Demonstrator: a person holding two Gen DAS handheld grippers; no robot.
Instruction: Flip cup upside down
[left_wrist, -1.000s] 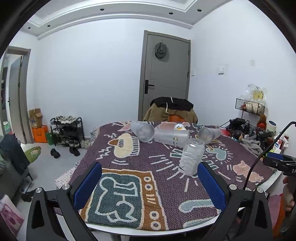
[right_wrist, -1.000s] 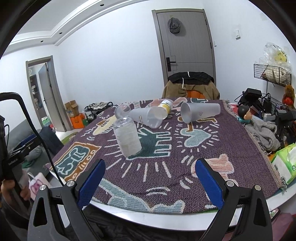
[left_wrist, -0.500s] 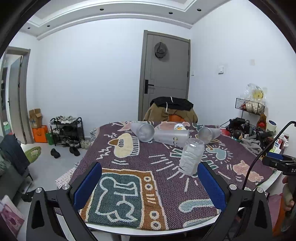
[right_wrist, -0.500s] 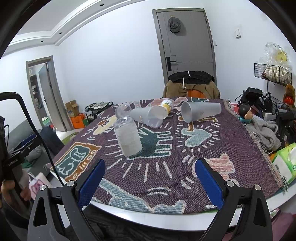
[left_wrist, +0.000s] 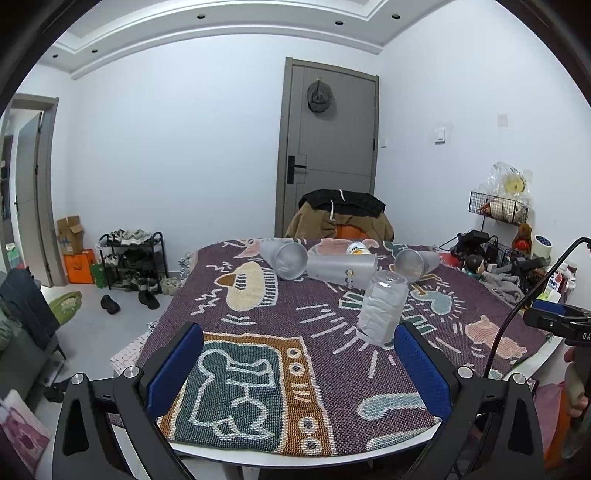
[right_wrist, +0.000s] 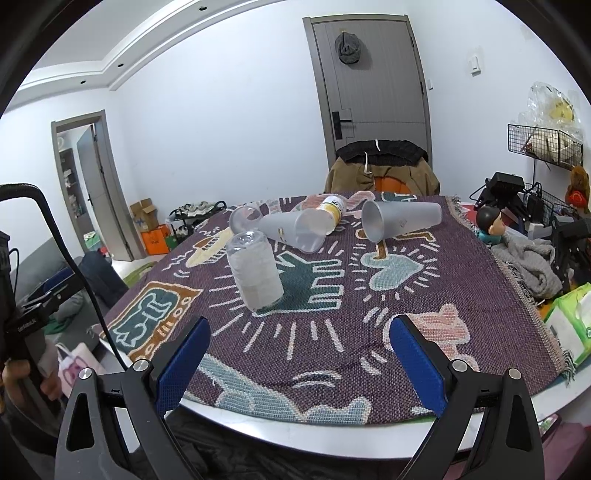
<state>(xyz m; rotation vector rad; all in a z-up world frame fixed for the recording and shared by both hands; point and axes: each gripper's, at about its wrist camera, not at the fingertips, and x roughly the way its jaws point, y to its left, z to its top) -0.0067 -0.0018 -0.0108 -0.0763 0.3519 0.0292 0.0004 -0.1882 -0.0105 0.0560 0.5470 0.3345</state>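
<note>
On the patterned cloth (right_wrist: 388, 295) — one frosted cup (right_wrist: 255, 271) stands inverted.
Three cups (right_wrist: 400, 219) lie toppled behind; left gripper (left_wrist: 299, 365) and right gripper (right_wrist: 299, 360) both spread wide — holding nothing.

Four frosted cups (right_wrist: 255, 273) and one yellow-labelled bottle (right_wrist: 331, 208) sit on one patterned cloth (right_wrist: 424, 295).

Upturned cup (right_wrist: 256, 273) before toppled cups (right_wrist: 400, 220)
</note>
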